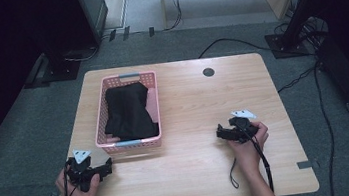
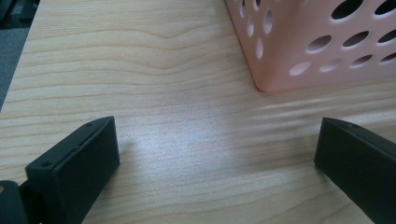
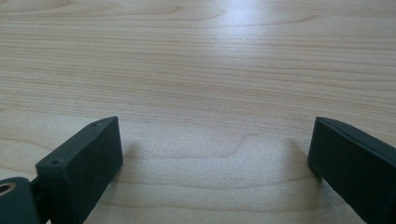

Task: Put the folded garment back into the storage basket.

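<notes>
A pink perforated basket (image 1: pixel 152 111) stands on the left half of the wooden table (image 1: pixel 203 104), with a folded black cloth (image 1: pixel 128 111) lying inside it. My left gripper (image 1: pixel 105 167) rests on the table near the front left corner, just in front of the basket; its jaws stand wide open with bare wood between them (image 2: pixel 217 144), and a corner of the basket (image 2: pixel 299 51) sits just ahead. My right gripper (image 1: pixel 221 132) lies on the right half of the table, pointing left. Its jaws are also wide open over bare wood (image 3: pixel 217 149).
A round dark grommet (image 1: pixel 208 71) sits in the table near its far edge. Cables (image 1: pixel 236 42) trail across the grey floor behind the table. Dark stands flank it at the back left (image 1: pixel 64 61) and back right (image 1: pixel 296 37).
</notes>
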### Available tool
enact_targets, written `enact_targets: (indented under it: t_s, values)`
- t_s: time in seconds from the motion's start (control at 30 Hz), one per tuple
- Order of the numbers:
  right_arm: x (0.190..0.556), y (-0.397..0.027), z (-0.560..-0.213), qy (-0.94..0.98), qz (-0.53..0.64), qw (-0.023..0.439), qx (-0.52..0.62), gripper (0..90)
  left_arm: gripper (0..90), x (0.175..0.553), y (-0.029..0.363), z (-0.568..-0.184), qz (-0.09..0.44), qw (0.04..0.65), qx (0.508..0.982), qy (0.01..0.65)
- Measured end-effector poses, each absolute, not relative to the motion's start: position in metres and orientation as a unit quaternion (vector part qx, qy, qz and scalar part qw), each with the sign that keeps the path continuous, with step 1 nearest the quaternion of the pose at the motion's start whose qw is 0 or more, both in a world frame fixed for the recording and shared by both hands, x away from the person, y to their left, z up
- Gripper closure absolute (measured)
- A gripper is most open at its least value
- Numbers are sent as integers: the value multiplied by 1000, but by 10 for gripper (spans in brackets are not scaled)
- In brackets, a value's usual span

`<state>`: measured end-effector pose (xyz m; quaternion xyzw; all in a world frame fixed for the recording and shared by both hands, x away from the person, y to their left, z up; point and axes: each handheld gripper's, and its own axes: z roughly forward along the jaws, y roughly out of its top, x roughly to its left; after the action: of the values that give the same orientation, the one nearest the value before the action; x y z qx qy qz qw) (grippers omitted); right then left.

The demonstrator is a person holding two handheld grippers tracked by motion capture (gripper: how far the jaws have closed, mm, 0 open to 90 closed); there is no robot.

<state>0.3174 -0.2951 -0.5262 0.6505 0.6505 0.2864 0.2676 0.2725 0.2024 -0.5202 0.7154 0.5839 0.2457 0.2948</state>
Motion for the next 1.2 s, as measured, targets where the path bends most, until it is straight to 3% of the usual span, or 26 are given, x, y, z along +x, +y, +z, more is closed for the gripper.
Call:
enact_targets:
  t_s: [1.2]
  values:
    - [302, -323, -527, 644, 284, 272, 656, 25, 0, 272, 202, -520, 246, 295, 715, 584]
